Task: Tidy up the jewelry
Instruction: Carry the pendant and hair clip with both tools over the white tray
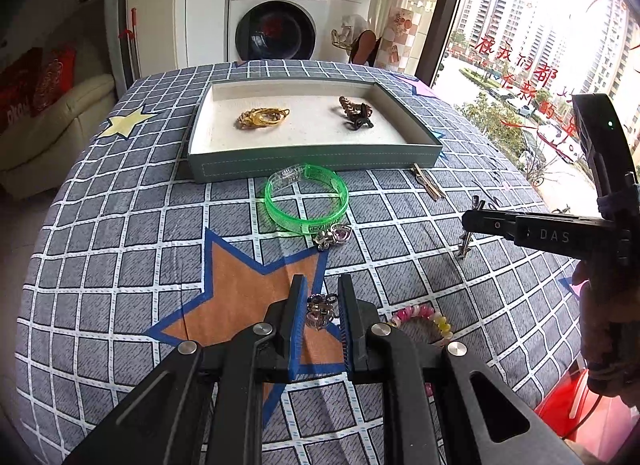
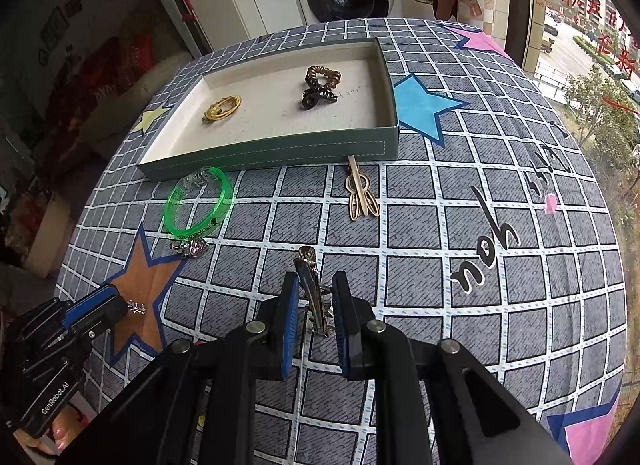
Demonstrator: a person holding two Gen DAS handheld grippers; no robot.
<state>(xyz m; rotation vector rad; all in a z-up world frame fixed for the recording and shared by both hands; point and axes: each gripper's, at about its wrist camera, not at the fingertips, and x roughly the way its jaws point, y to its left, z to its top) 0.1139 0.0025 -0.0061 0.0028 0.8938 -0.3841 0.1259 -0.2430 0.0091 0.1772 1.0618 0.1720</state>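
A grey-green tray [image 1: 312, 163] [image 2: 280, 151] sits at the back of the table, holding a gold bracelet [image 1: 262, 118] [image 2: 222, 107] and a brown hair claw with a coil tie [image 1: 356, 113] [image 2: 320, 87]. My left gripper [image 1: 322, 285] is shut on a small jewelled brooch [image 1: 320, 309]; in the right wrist view the brooch [image 2: 136, 307] pokes out of it. My right gripper [image 2: 315, 281] is shut on a dark metal hair clip [image 2: 312, 289], which hangs from it in the left wrist view [image 1: 468, 233].
On the checked cloth lie a green bangle [image 1: 306, 201] [image 2: 198, 201], a heart-gem brooch [image 1: 334, 235] [image 2: 190, 245], a gold hairpin [image 1: 428, 181] [image 2: 362, 193] and a beaded bracelet [image 1: 424, 317]. A washing machine [image 1: 276, 21] stands behind the table.
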